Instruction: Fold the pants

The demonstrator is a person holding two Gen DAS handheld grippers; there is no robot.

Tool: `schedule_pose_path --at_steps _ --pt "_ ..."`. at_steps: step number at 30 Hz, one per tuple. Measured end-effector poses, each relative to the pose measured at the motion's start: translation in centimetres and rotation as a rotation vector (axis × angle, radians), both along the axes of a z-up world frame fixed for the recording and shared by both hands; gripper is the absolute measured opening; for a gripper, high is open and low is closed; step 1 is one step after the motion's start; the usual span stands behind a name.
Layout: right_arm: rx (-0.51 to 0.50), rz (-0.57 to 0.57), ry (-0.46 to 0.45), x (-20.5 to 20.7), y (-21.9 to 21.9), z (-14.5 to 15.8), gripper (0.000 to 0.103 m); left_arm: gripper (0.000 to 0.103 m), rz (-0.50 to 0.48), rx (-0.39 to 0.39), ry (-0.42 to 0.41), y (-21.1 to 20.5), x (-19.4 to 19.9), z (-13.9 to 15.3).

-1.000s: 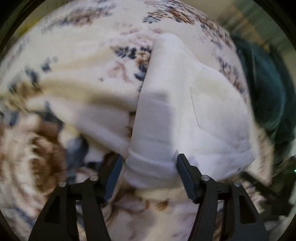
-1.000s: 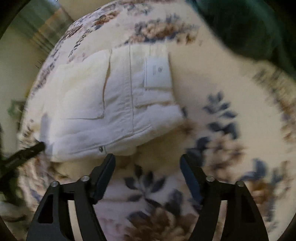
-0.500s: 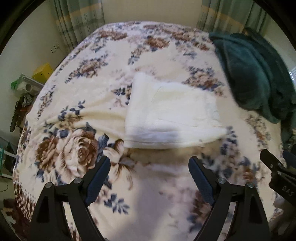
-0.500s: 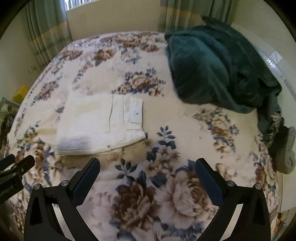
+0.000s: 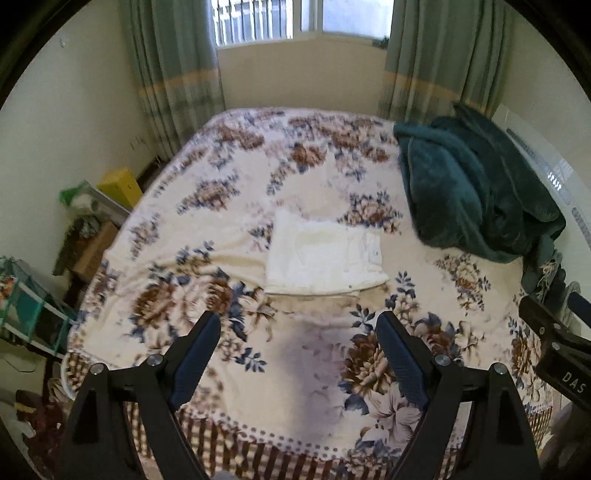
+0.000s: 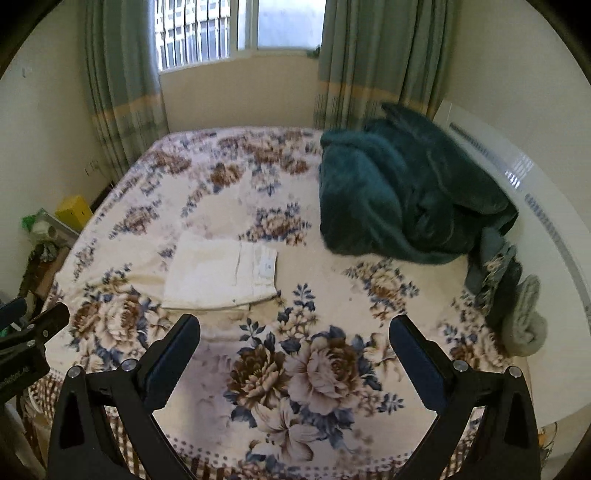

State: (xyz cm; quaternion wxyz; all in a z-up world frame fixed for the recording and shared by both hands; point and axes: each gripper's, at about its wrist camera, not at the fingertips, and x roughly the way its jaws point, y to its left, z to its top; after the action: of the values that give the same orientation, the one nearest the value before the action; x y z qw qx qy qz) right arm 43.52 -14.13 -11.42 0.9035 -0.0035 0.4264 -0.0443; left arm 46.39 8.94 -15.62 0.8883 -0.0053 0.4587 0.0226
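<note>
— What is seen behind the bed (image 5: 229,206) with the cream floral blanket?
— A barred daylit window (image 6: 207,29) is framed by grey-green striped curtains (image 6: 122,85); cream walls (image 5: 74,122) are seen.

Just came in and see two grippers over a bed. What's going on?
A person holding two grippers is folding pants. The white pants lie folded in a neat rectangle on the floral bedspread, beside a green blanket. The left gripper and right gripper are both open, holding nothing, apart from the pants.
</note>
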Motion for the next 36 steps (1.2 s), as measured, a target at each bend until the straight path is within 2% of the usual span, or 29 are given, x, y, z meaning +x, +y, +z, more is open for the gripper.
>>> schedule_pose_path --at_steps 8,13,25,26,28,36 --pt "-0.012 0.006 -0.084 -8.0 -0.3 10.5 0.103 0.086 -0.004 0.016 -0.085 0.2 -6.3 7.3" --pt "-0.015 0.032 -0.098 -12.0 0.6 14.0 0.103 0.086 -0.018 0.002 -0.091 0.6 -8.7 9.4" --pt "-0.014 0.060 -0.153 -17.7 2.8 17.9 0.103 0.086 -0.038 0.010 -0.152 0.8 -13.2 12.8" --pt "-0.012 0.060 -0.162 -18.0 2.8 18.2 0.103 0.087 -0.039 0.011 -0.153 0.9 -13.3 12.9" --pt "-0.009 0.064 -0.171 -18.2 2.7 18.4 0.103 0.102 -0.035 0.005 -0.152 0.8 -13.6 13.1" --pt "0.001 0.064 -0.158 -18.4 2.1 18.3 0.103 0.103 -0.005 0.013 -0.191 1.3 -14.6 14.1"
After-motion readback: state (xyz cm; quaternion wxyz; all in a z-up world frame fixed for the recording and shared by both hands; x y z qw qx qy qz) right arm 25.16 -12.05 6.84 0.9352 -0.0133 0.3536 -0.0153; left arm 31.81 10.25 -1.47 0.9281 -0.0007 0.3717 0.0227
